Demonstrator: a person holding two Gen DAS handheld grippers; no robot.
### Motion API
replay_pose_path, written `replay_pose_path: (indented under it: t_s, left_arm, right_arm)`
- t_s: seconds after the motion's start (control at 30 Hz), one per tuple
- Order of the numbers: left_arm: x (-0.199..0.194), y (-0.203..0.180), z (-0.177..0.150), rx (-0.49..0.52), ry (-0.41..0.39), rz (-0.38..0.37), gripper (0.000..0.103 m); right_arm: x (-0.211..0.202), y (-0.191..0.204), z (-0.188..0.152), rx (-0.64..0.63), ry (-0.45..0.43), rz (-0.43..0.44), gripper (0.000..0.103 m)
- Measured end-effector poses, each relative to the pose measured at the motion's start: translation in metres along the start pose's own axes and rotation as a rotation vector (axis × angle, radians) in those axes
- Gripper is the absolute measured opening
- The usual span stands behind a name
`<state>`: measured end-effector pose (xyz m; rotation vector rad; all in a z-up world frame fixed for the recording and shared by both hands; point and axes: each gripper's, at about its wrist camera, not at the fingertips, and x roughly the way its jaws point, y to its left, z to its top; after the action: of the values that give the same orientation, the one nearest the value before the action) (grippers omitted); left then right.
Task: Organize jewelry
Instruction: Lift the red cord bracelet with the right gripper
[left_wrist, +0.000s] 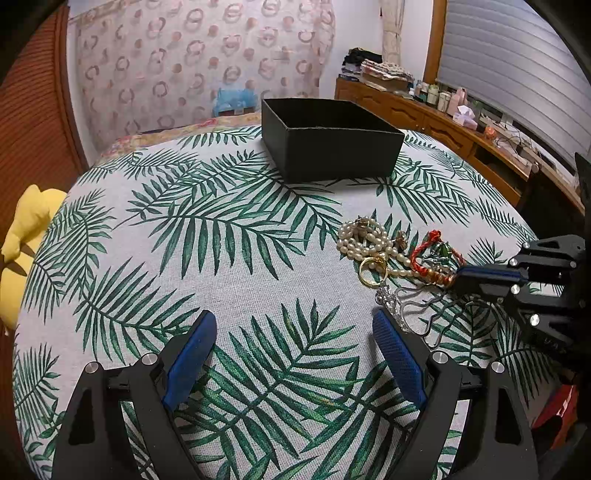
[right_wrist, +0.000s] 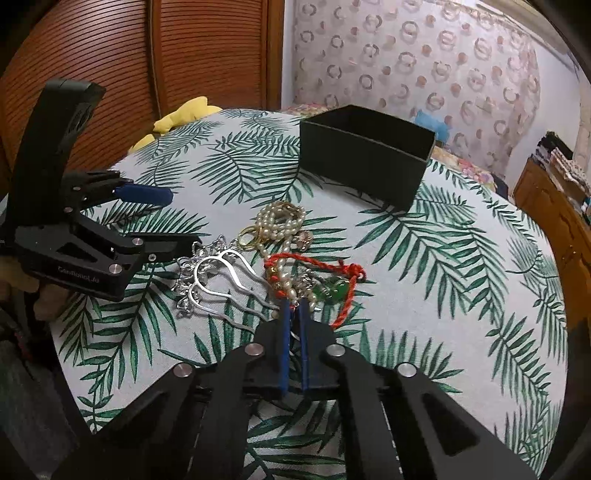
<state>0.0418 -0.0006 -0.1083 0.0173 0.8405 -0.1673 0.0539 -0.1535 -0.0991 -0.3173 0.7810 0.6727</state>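
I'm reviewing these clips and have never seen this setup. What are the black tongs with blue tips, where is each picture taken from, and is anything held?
They are two hand-held grippers, each with a camera looking along its fingers. The left gripper is open over bare cloth. The right gripper, seen in its own view, is shut at the near edge of the jewelry pile: pearls, a red cord, a gold ring, a silver hairpin. What it pinches is hidden. The black box stands behind.
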Motion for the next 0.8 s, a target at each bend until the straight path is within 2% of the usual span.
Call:
replay_pose_path:
  t_s: [0.27, 0.8]
  left_arm:
    - [0.000, 0.000, 0.000, 0.000, 0.000, 0.000, 0.083]
    - [0.000, 0.000, 0.000, -0.001, 0.000, -0.001, 0.083]
  right_arm:
    - [-0.018, -0.016, 0.006, 0.048, -0.059, 0.000, 0.003]
    - [-0.047, -0.062, 0.008, 0.124, -0.124, -0.083, 0.003]
